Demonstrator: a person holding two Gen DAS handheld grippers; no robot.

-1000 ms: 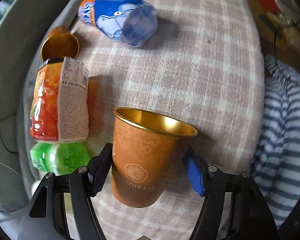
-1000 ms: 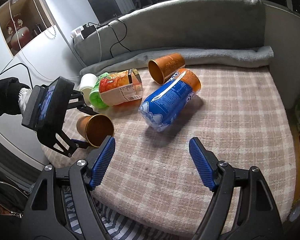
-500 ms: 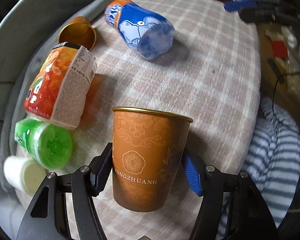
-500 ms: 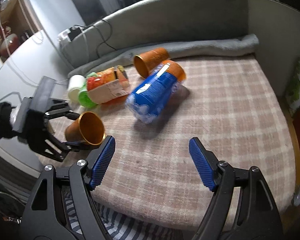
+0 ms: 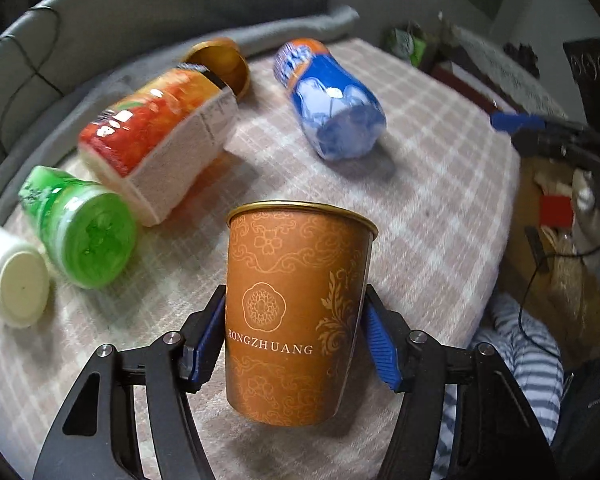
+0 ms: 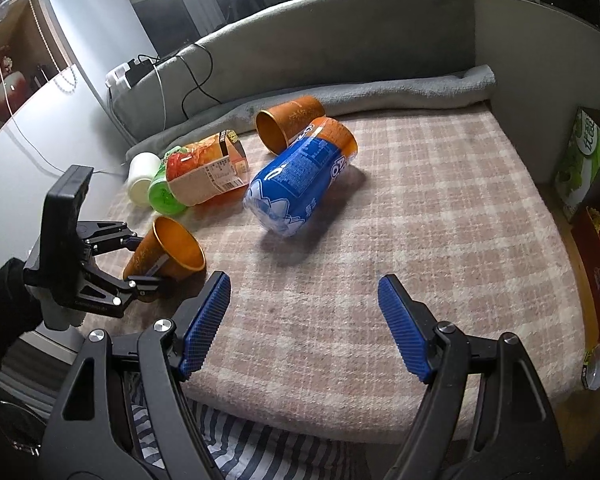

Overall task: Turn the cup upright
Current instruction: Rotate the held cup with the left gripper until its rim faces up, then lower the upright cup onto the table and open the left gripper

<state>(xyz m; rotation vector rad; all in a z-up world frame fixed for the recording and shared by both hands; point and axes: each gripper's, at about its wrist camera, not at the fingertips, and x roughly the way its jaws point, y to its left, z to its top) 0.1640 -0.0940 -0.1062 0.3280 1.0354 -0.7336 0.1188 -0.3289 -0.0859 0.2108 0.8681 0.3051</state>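
My left gripper (image 5: 294,344) is shut on an orange cup with a gold rim (image 5: 292,312), its blue pads against both sides. In the right wrist view the same cup (image 6: 168,254) is held tilted, mouth towards the right, just above the checked blanket (image 6: 440,220), with the left gripper (image 6: 140,260) around its base. A second orange cup (image 6: 288,122) lies on its side at the back, also seen in the left wrist view (image 5: 220,66). My right gripper (image 6: 304,324) is open and empty above the blanket's front edge.
A blue bottle (image 6: 300,184), an orange-labelled bottle (image 6: 208,172), a green jar (image 6: 164,196) and a white container (image 6: 140,178) lie on the blanket. A grey sofa back (image 6: 340,40) walls the far side. Striped fabric (image 6: 240,448) hangs at the front edge.
My left gripper has turned the held cup from pointing down at the blanket towards level, so its side and rim now face the camera. The right gripper has stayed open and nearly still.
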